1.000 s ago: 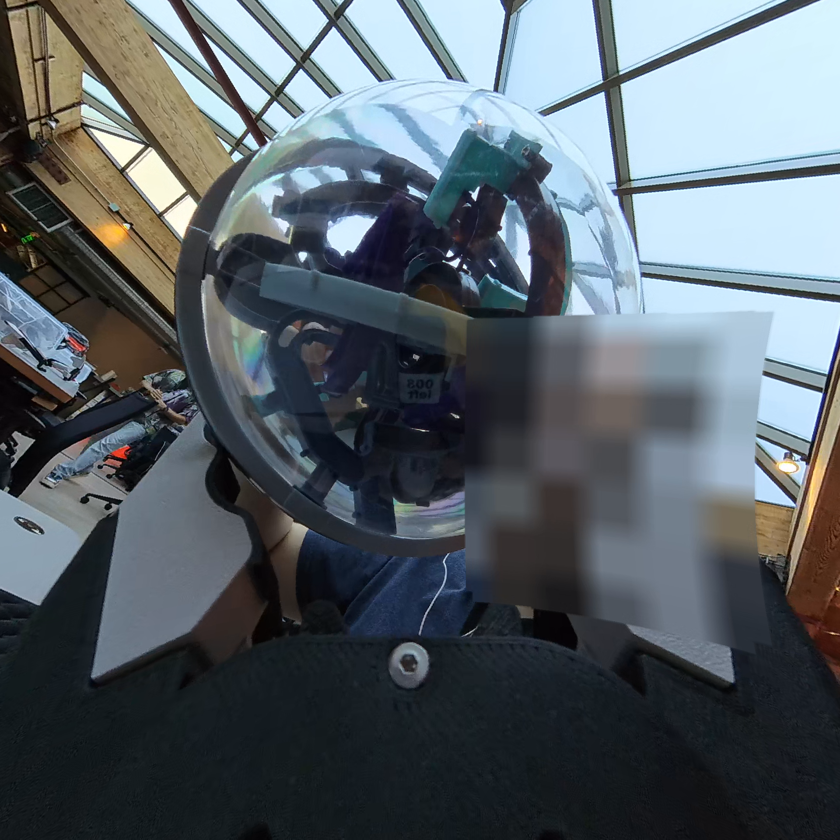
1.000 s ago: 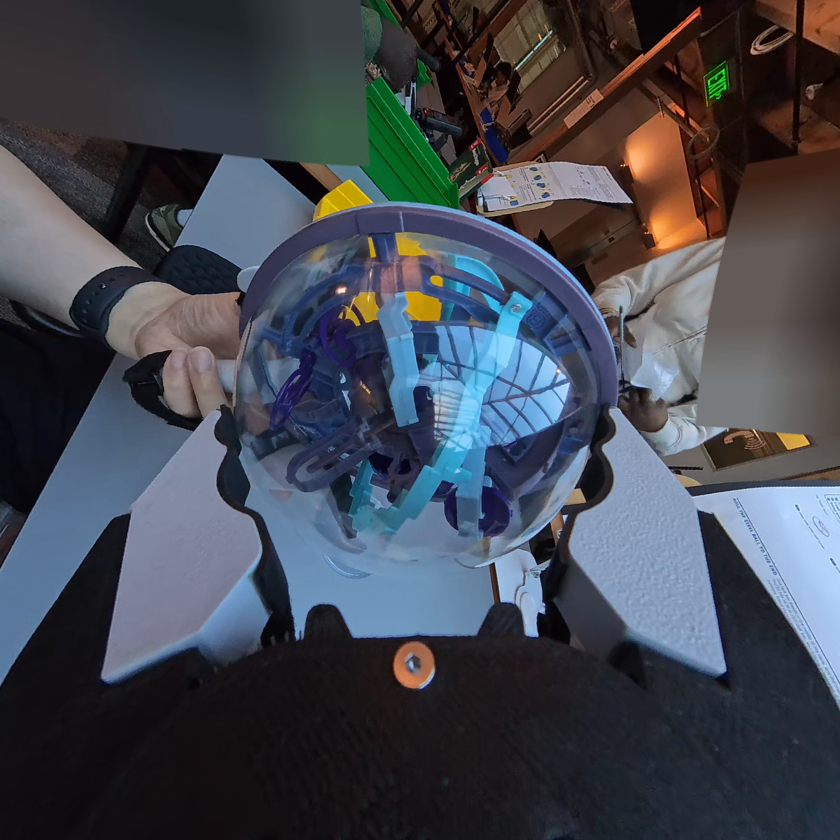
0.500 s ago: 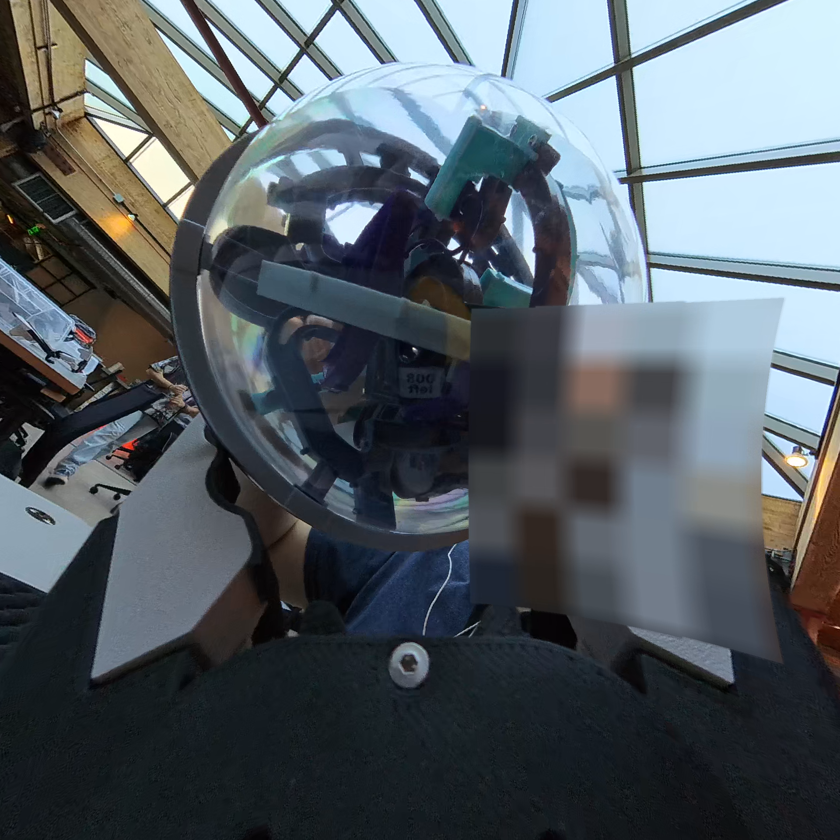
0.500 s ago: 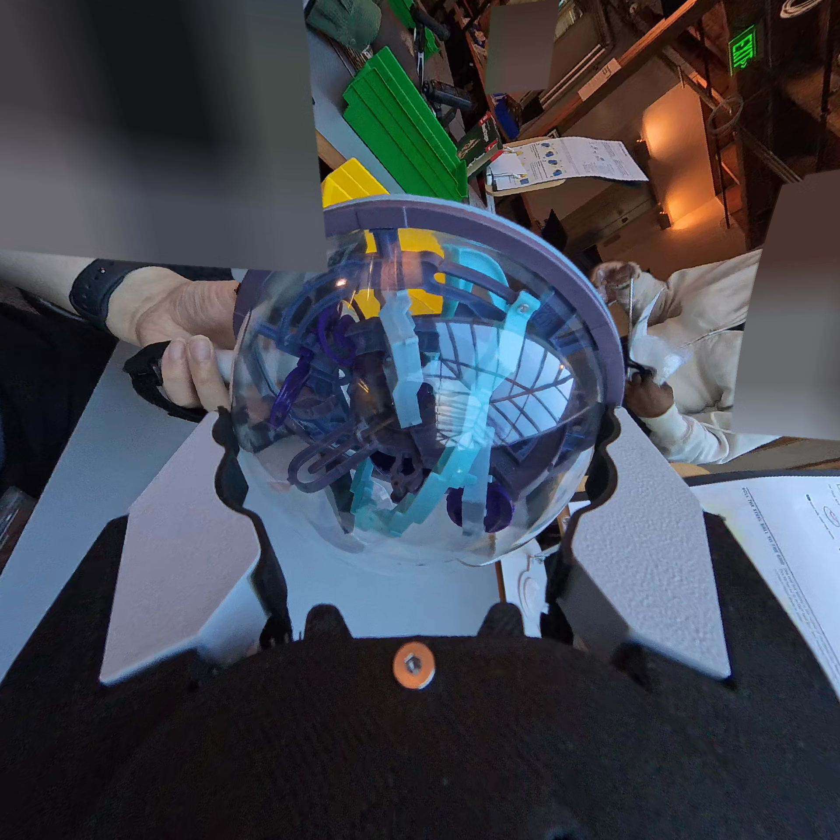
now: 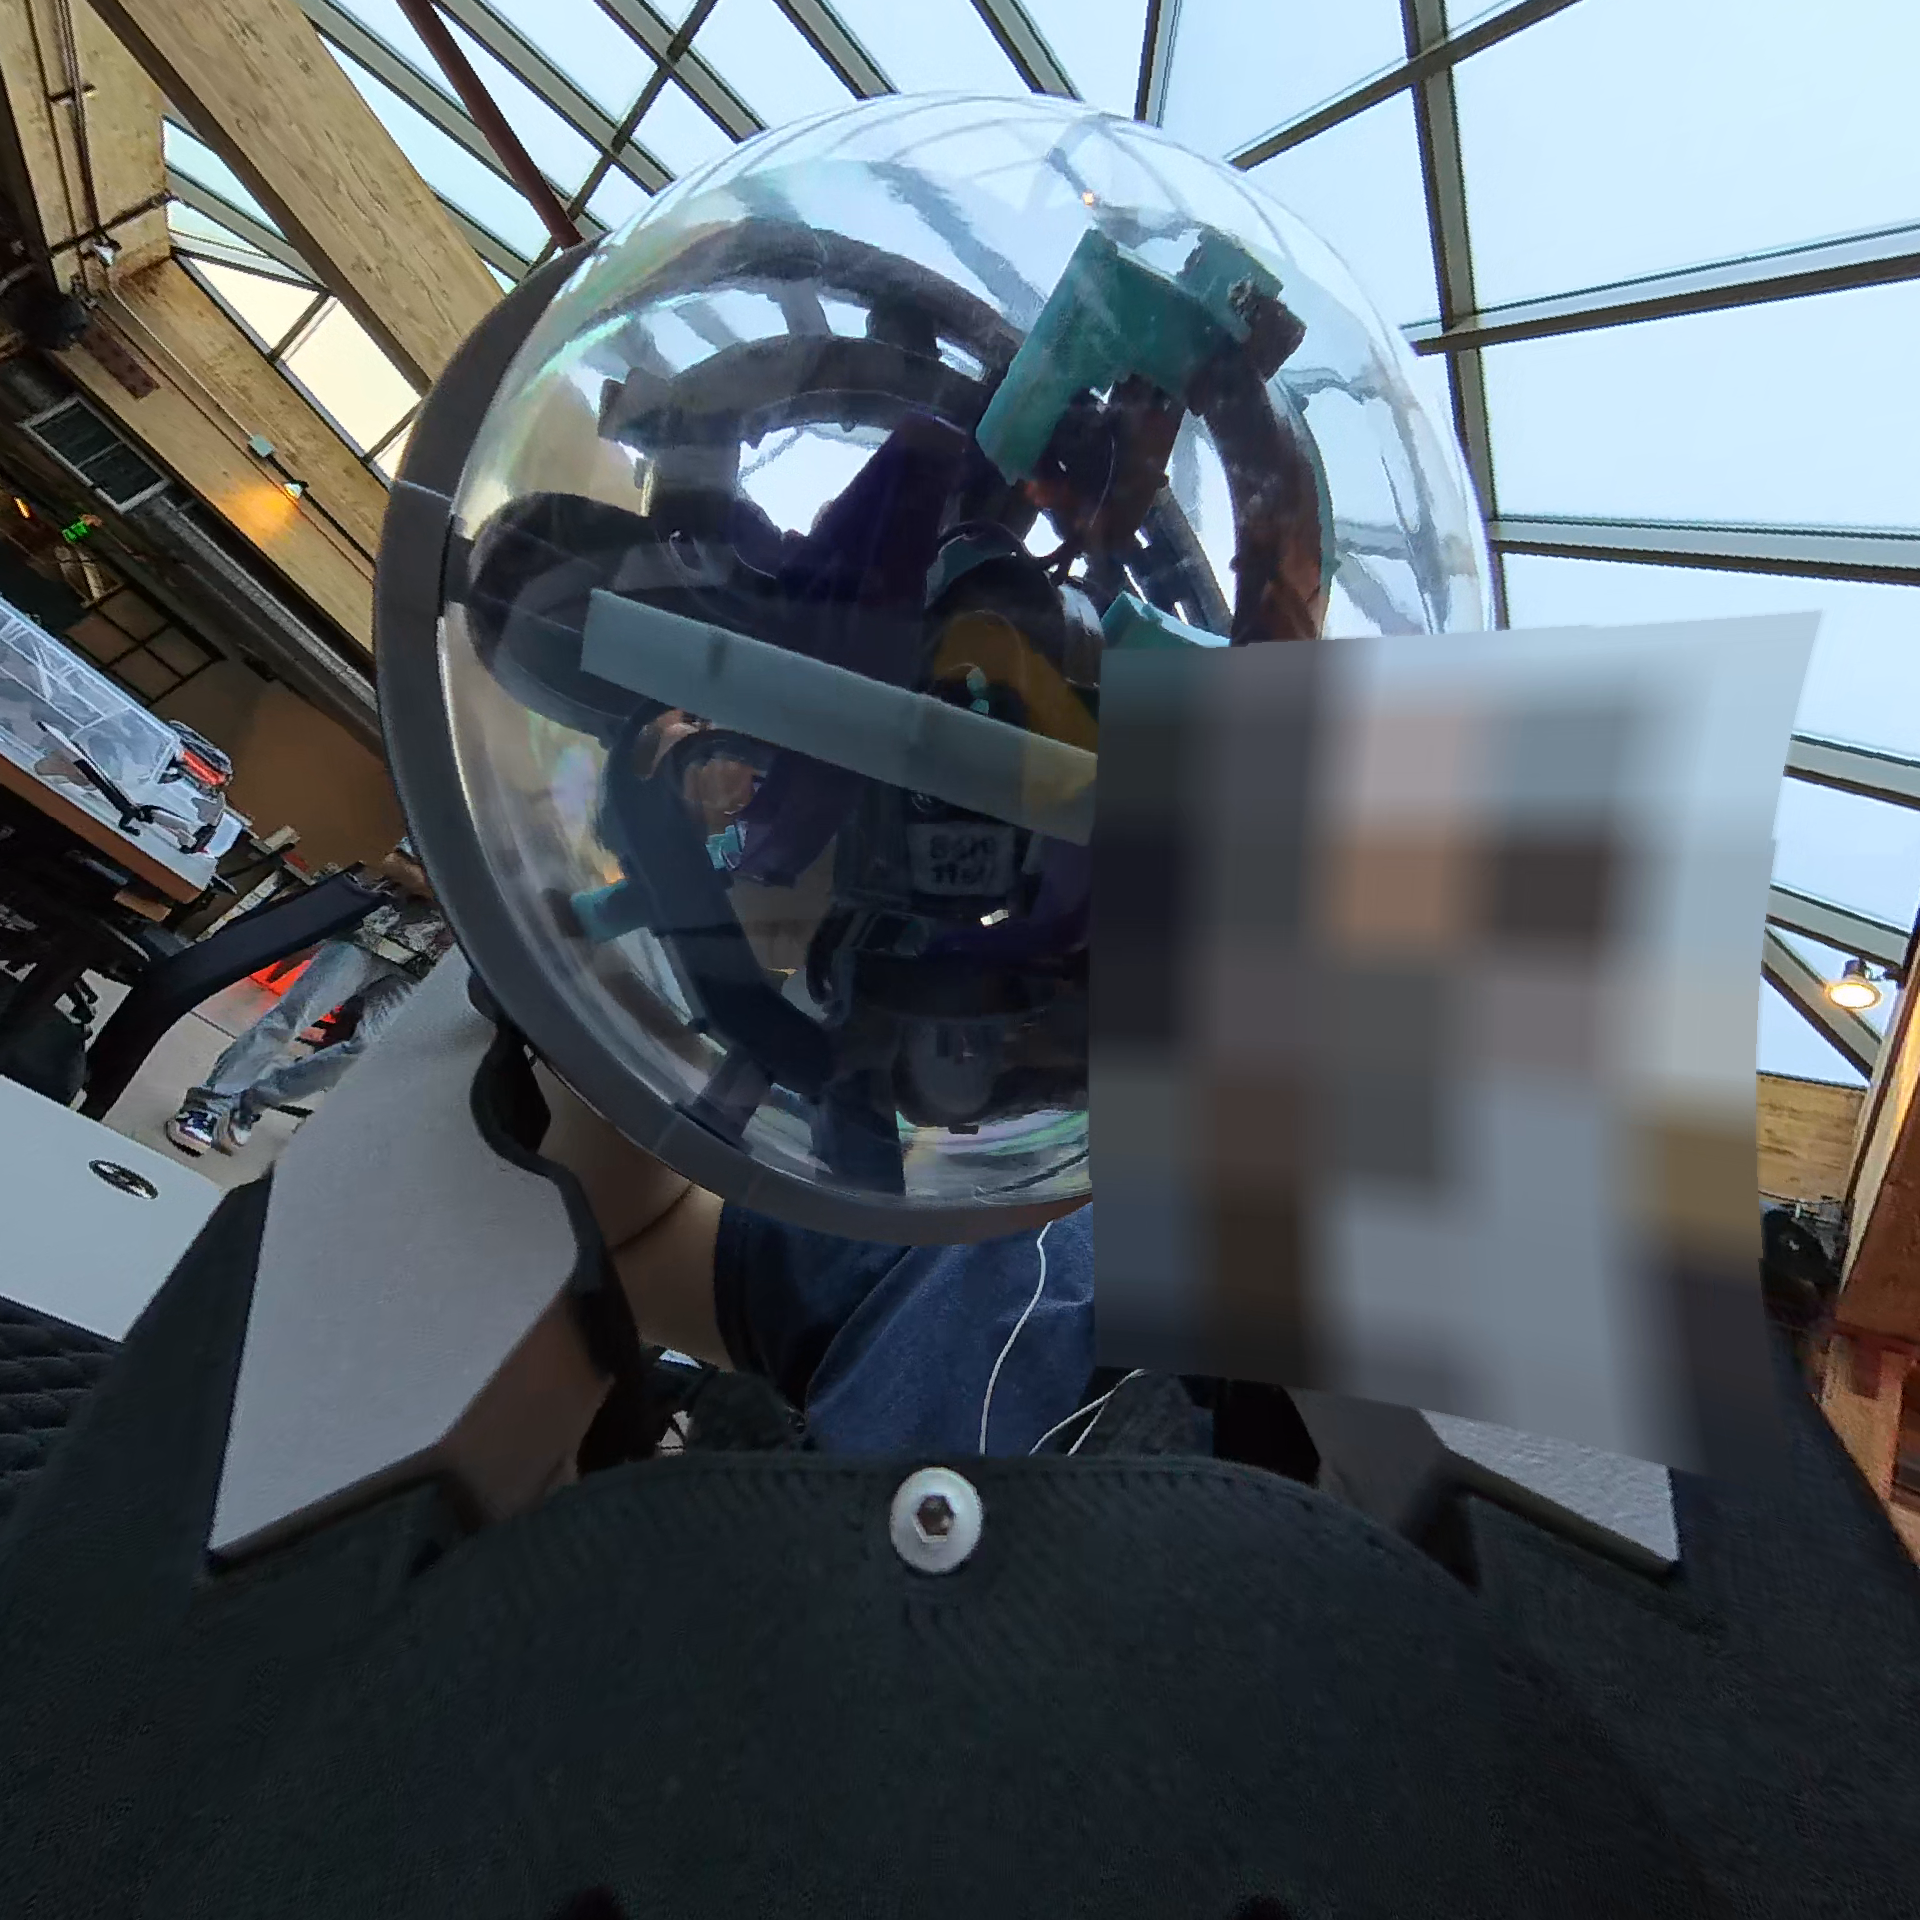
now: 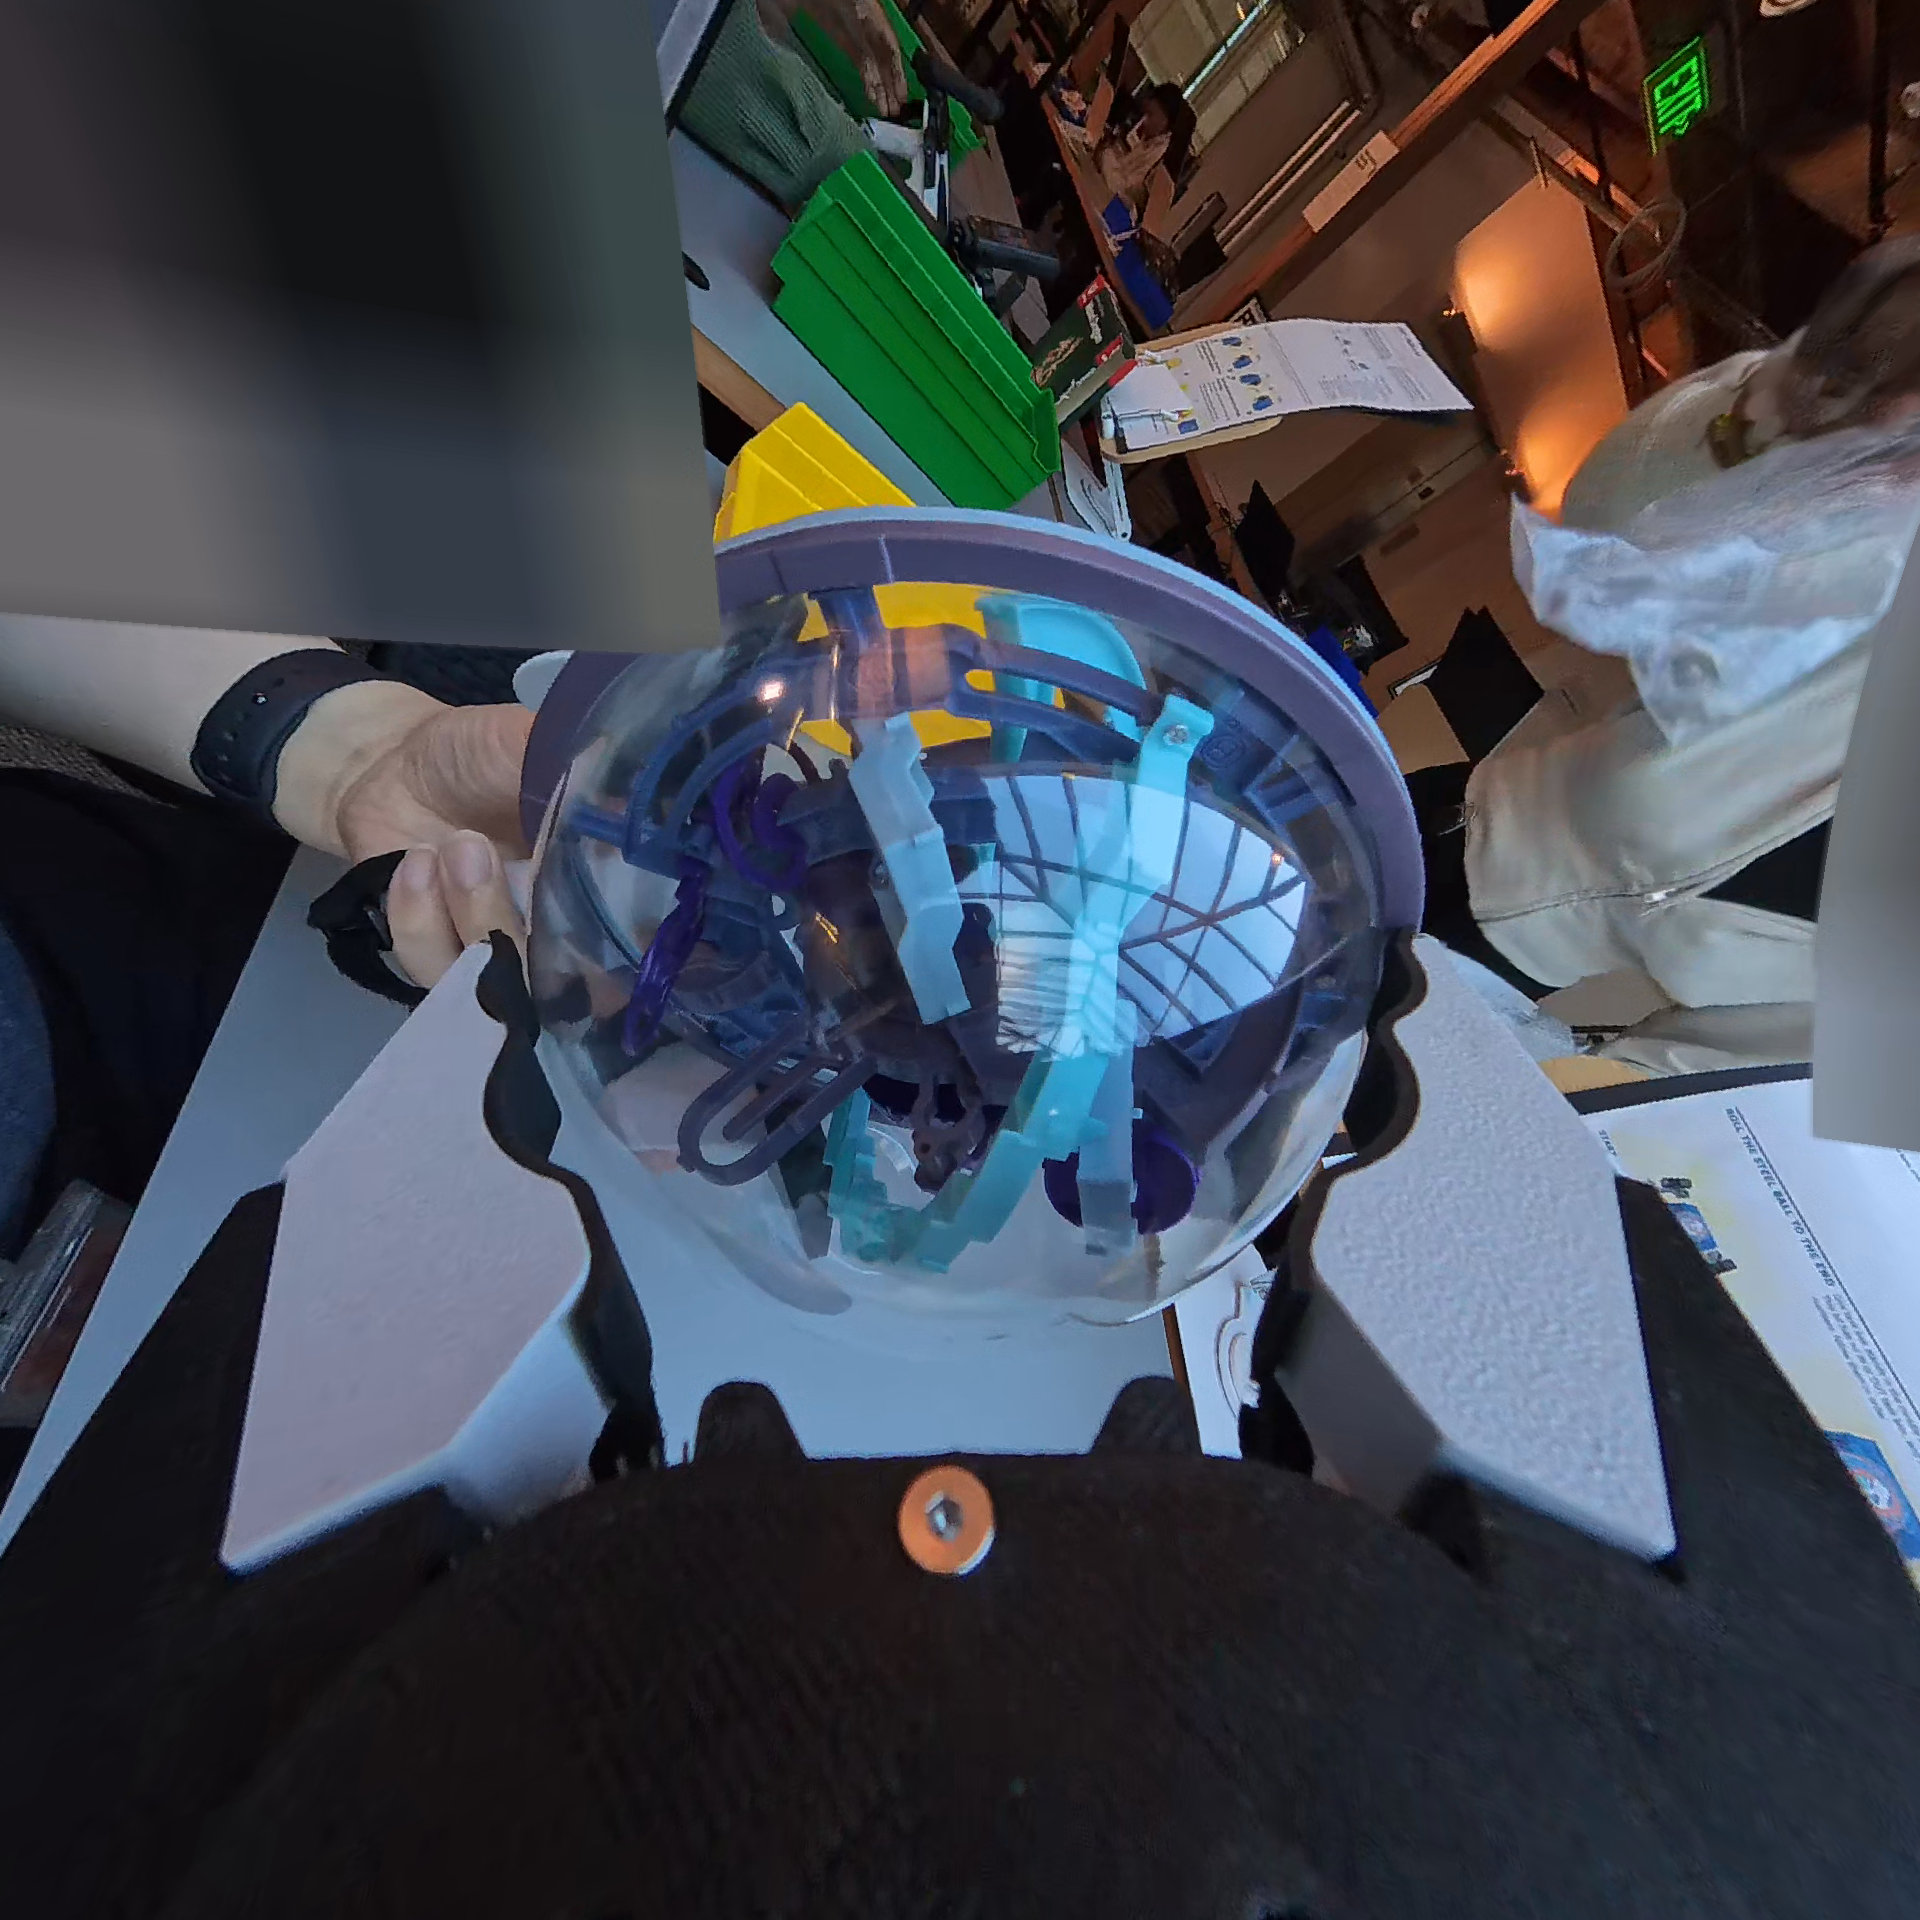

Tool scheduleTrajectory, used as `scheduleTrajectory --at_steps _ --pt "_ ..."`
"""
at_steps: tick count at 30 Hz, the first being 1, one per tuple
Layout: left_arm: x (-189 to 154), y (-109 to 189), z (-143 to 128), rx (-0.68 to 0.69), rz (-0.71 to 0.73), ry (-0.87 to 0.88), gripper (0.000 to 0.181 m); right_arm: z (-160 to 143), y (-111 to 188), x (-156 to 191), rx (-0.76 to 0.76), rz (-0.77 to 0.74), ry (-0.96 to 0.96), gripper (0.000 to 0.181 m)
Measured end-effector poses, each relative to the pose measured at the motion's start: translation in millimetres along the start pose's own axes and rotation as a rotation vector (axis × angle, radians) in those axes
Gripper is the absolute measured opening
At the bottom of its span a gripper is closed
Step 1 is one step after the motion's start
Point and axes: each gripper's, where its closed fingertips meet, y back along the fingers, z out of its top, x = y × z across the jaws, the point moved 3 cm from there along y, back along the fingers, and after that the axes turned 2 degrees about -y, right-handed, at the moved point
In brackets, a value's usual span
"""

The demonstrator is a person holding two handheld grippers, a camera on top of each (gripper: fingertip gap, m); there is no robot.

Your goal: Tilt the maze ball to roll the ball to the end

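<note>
The maze ball [image 6: 956, 914] is a clear sphere with a grey-purple rim and blue, teal and purple tracks inside. It is held in the air between both grippers. My right gripper [image 6: 945, 987] is shut on it, with a white finger [image 6: 416, 1195] on each side of the sphere. In the left wrist view the maze ball [image 5: 831, 675] shows from below against the glass roof. My left gripper [image 5: 966, 1039] is shut on it; its left finger [image 5: 395, 1247] touches the rim and its right finger is hidden behind a mosaic patch. I cannot make out the small ball inside.
A hand [image 6: 416, 810] with a black wristband holds the left gripper behind the sphere. Below is a grey table [image 6: 260, 1060] with a printed sheet [image 6: 1787, 1278] at the right. Green bins [image 6: 914, 312] and a yellow bin [image 6: 800, 468] stand behind. A person in a white jacket [image 6: 1662, 748] is at the right.
Both grippers have kept their hold and turned the maze ball. In the right wrist view the rim has swung up and right. In the left wrist view the sphere sits slightly higher.
</note>
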Motion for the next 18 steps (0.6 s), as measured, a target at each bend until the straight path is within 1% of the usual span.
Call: scheduleTrajectory --at_steps 18 --pt "1.6 -1.5 -0.2 0.001 -0.006 0.016 0.159 -0.3 0.8 -1.9 -0.011 0.006 -0.014 0.156"
